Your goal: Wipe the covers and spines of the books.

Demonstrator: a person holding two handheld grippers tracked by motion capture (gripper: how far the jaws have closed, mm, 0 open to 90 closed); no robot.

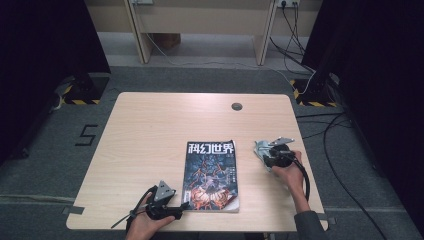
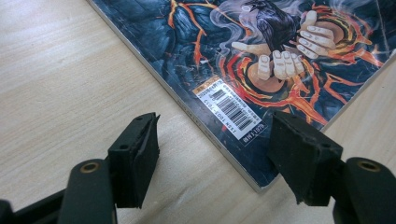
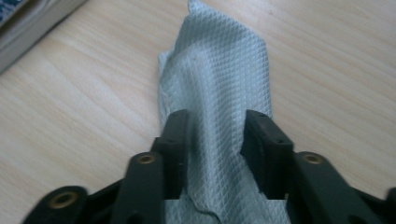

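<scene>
Forearms and hands are coming in at the bottom of the high view, each carrying a gripper. At the table's point(image 1: 150, 125) near edge the left gripper point(image 1: 184, 205) is sitting just off the magazine's point(image 1: 212, 175) near left corner, and the right gripper point(image 1: 261, 150) is resting well right of the magazine on a pale cloth point(image 1: 259, 147).

Looking along the left gripper's jaws, they are standing apart with nothing between them, straddling the magazine's point(image 2: 261, 60) barcode corner without touching it. That hand seems to be lining up to pin or lift the corner.

Looking along the right gripper's jaws, they are standing apart around the grey waffle-weave cloth point(image 3: 219, 84), which is lying bunched between them; the pads are not pressing it. I judge the cloth is being set down or re-gripped; closing on the raised fold would be the next move.

Cloth under the jaws is running off the bottom edge, and the magazine's point(image 3: 28, 23) edge is blurring at the upper left.
</scene>
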